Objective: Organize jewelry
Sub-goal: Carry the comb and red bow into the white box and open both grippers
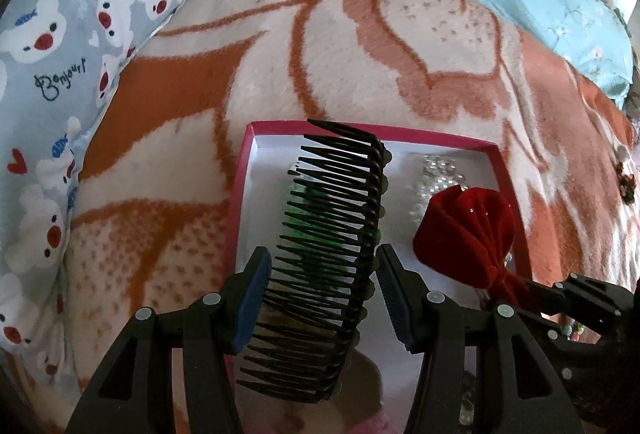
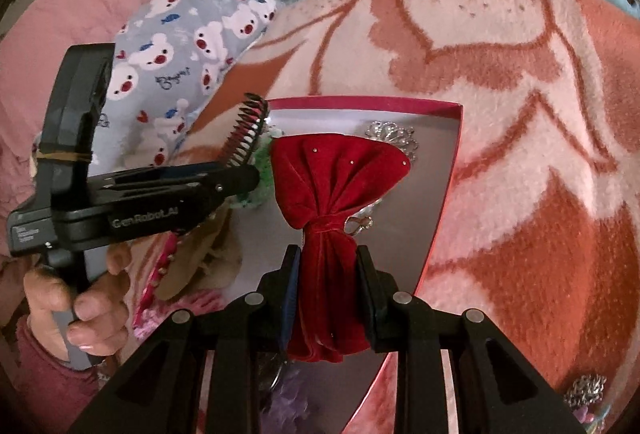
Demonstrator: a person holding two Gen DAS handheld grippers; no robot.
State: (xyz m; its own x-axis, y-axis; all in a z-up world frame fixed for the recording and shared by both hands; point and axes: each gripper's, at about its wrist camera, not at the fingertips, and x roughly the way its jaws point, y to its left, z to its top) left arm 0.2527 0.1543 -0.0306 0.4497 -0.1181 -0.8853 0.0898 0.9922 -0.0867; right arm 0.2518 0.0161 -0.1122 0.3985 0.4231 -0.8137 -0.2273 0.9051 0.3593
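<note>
Pillow: a blue pillow (image 1: 60, 46) printed with white bears lies at the far left, against the blanket.
Blanket: an orange and cream blanket (image 1: 360, 46) covers the bed under everything.
Left gripper: the left gripper (image 1: 324, 298) is clamped on a black hair comb (image 1: 332, 242), its 2 blue pads pressing the teeth side and the spine, held above the box.
Box: a pink-rimmed box (image 1: 240, 186) with a white floor sits on the blanket; a green piece (image 1: 310, 202) and a silver rhinestone piece (image 1: 438, 174) lie inside.
Right gripper: the right gripper (image 2: 328, 294) is closed on a red velvet bow (image 2: 332, 178), gripping its lower half over the box.
Hand: a hand (image 2: 80, 298) grips the left tool's handle.
</note>
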